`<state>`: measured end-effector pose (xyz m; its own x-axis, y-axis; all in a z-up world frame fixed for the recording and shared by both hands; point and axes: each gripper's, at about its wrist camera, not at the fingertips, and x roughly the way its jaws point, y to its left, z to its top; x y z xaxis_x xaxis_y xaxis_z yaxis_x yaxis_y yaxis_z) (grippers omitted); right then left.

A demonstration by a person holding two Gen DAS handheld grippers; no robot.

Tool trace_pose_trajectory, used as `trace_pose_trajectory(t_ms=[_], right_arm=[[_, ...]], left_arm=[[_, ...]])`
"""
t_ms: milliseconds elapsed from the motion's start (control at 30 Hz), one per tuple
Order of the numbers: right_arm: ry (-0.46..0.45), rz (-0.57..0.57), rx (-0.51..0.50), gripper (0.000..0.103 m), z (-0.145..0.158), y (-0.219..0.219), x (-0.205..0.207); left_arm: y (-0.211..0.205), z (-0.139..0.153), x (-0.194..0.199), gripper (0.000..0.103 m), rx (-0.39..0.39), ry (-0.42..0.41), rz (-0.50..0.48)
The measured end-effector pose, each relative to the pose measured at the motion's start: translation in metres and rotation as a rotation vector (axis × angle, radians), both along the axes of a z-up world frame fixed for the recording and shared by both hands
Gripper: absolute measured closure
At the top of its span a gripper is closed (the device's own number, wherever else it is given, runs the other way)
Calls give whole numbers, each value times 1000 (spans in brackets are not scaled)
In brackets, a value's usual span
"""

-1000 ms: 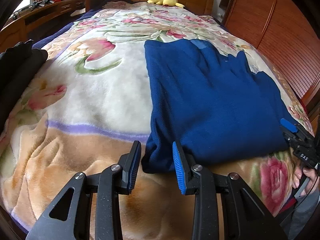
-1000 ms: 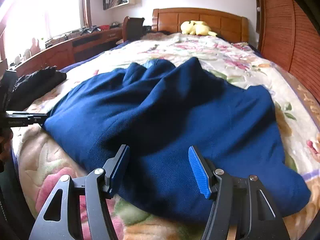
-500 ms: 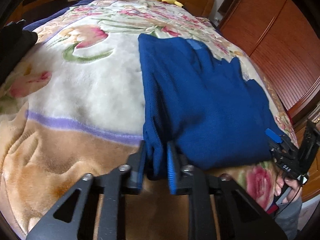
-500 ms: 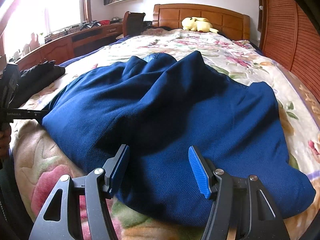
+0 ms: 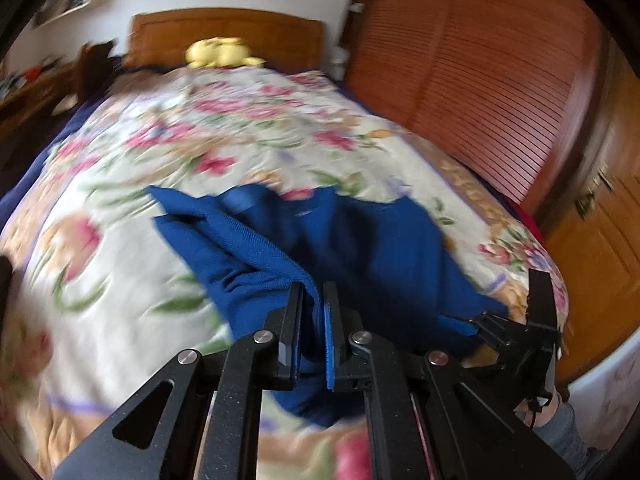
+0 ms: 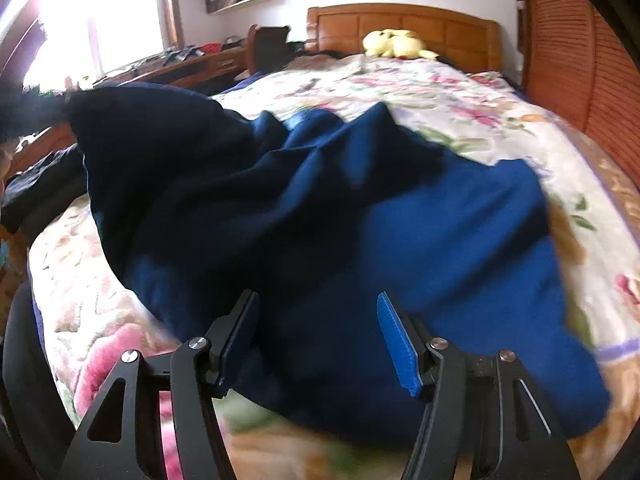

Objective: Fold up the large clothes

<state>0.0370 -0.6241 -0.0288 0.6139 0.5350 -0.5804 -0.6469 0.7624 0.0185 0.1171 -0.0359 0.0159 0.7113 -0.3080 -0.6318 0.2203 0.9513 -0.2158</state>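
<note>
On the left we see bare floral bed [image 5: 120, 280] with free room beside the one blue garment [image 5: 380, 248]. Our left tongs [image 5: 312, 320] are clamped on its near left corner, lifted from the bed. The garment's long axis runs near to far. Our right tongs [image 6: 316, 336] stand apart over its near edge. One yellow plush toy [image 6: 396, 44] lies far.

left tongs [image 5: 311, 304] pinched shut – right tongs [image 6: 316, 332] spread wide

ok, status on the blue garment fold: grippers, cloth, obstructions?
Left gripper shut on blue garment corner, lifted. Right gripper open over the near hem. Nothing seen blocking on the bedspread.
</note>
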Motion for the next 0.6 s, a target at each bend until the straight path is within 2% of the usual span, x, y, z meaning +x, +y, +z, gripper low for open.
trace_pose_trajectory(t_ms=[167,367,467,600], right_arm=[[-15,-119,88,40,14,-65,8],[0,-258,179,40,16,-136,17],[8,-286,195,40,14,-148,17],[1,-284,167,40,14,-135,14]], left_arm=[[-66,10,19,95,35,-14,-118],[-138,16,29,95,14,-7,-258],[-162,9,30,95,30,15,-292],[-169,-5,29,95,119,35,-253]])
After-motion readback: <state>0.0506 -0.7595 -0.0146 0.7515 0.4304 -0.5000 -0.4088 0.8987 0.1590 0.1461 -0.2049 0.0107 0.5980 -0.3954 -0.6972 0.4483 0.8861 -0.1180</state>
